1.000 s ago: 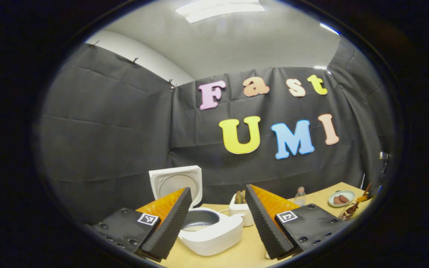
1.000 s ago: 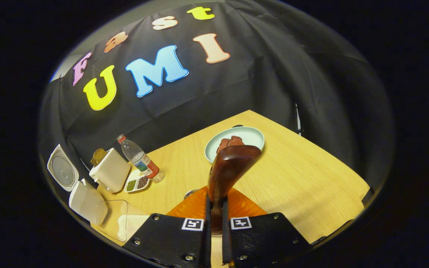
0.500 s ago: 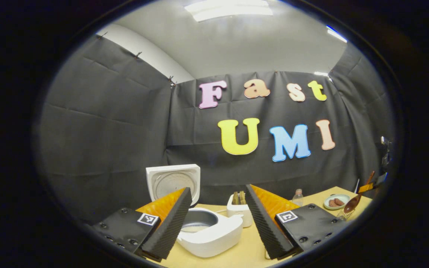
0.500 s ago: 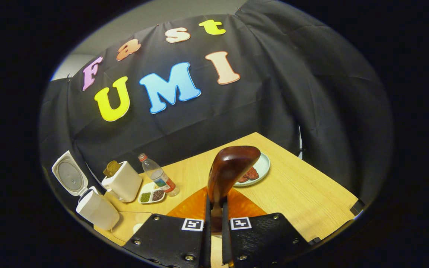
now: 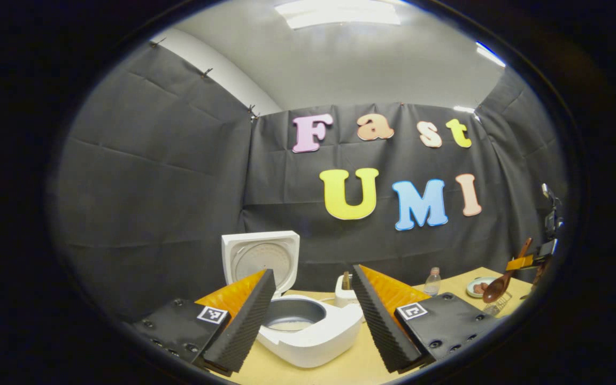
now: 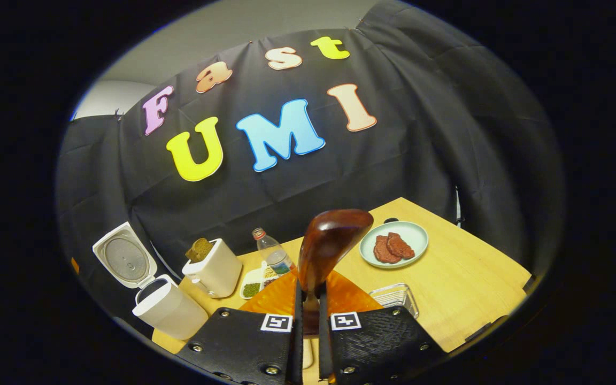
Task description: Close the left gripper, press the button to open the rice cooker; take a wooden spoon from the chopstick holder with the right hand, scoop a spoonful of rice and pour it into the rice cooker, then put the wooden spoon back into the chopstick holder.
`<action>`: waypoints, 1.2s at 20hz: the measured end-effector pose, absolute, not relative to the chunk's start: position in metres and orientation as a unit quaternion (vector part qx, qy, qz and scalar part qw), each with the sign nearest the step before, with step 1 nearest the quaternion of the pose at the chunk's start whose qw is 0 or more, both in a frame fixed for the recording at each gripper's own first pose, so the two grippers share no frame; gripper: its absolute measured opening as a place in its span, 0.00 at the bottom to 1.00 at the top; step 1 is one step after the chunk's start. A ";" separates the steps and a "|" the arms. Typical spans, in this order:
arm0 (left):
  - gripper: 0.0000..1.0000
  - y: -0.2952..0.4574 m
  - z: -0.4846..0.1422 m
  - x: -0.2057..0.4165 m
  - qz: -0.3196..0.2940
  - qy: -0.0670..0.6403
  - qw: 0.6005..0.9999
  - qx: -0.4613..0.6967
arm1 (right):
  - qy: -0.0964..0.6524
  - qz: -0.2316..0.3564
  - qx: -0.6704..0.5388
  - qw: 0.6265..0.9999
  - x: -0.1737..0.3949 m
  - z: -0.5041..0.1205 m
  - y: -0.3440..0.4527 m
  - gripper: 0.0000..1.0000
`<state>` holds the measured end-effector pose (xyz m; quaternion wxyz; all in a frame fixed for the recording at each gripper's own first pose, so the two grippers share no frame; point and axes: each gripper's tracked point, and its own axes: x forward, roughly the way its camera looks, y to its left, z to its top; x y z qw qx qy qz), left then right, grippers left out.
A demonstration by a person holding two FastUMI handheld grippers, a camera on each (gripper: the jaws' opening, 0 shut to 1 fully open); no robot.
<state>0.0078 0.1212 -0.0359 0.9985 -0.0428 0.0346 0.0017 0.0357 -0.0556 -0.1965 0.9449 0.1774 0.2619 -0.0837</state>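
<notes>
The rice cooker point(image 5: 308, 331) is seen w/ its lid point(image 5: 261, 256) already up, so the button step is judged done. The left gripper point(image 5: 312, 315) is held just before the cooker w/ fingers spread wide, nothing between them. Inside the pot a pale layer is visible at the bottom; whether it is poured rice can't be told.

The wooden spoon point(image 6: 329, 246) is clamped by its handle between the shut fingers of the right gripper point(image 6: 308, 326), bowl up and tilted away from the camera, so taking it from the chopstick holder is judged done too. Whether rice is carried in the bowl can't be seen, as its back is turned to the camera. In the left gripper view the spoon point(image 5: 498, 287) is seen far to the right, well apart from the cooker. A clear container point(image 6: 393, 297) is seen on the tabletop point(image 6: 463, 299) just beside the right gripper; its contents can't be told.

Left to do, at least: return of the spoon to the holder; scoop & pour status is unclear.

No brand or readable writing is made out on cooker, bottle point(image 6: 273, 256) or spoon; only 2 square coded markers are seen on each gripper.
</notes>
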 end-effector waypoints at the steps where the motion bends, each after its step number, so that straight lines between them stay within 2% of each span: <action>1: 0.94 0.128 -0.037 0.006 0.003 0.035 0.998 -0.045 | 0.265 -0.075 0.179 0.945 0.036 -0.198 -0.043 0.12; 3: 0.94 0.143 -0.038 0.005 0.007 0.034 0.998 -0.043 | 0.271 -0.058 0.175 0.945 0.035 -0.205 -0.020 0.12; 6: 0.99 0.163 -0.043 0.001 0.013 0.034 0.999 -0.034 | 0.280 -0.036 0.156 0.947 0.030 -0.219 0.010 0.12; 7: 0.94 0.167 -0.043 -0.001 0.014 0.035 0.999 -0.032 | 0.286 -0.031 0.146 0.947 0.028 -0.226 0.017 0.12; 9: 1.00 0.175 -0.047 -0.004 0.013 0.040 0.999 -0.030 | 0.297 -0.028 0.127 0.946 0.024 -0.242 0.027 0.12; 11: 0.94 0.181 -0.053 -0.006 0.014 0.045 0.998 -0.028 | 0.309 -0.026 0.103 0.945 0.021 -0.259 0.034 0.12; 12: 0.99 0.183 -0.057 -0.006 0.013 0.048 0.998 -0.026 | 0.315 -0.024 0.088 0.945 0.018 -0.268 0.037 0.12; 19: 0.99 0.198 -0.063 -0.012 0.015 0.054 0.998 -0.021 | 0.349 -0.017 -0.056 0.935 0.011 -0.316 0.048 0.12; 24: 0.99 0.203 -0.071 -0.013 0.017 0.057 0.998 -0.025 | 0.371 0.015 -0.053 0.927 0.006 -0.334 0.081 0.12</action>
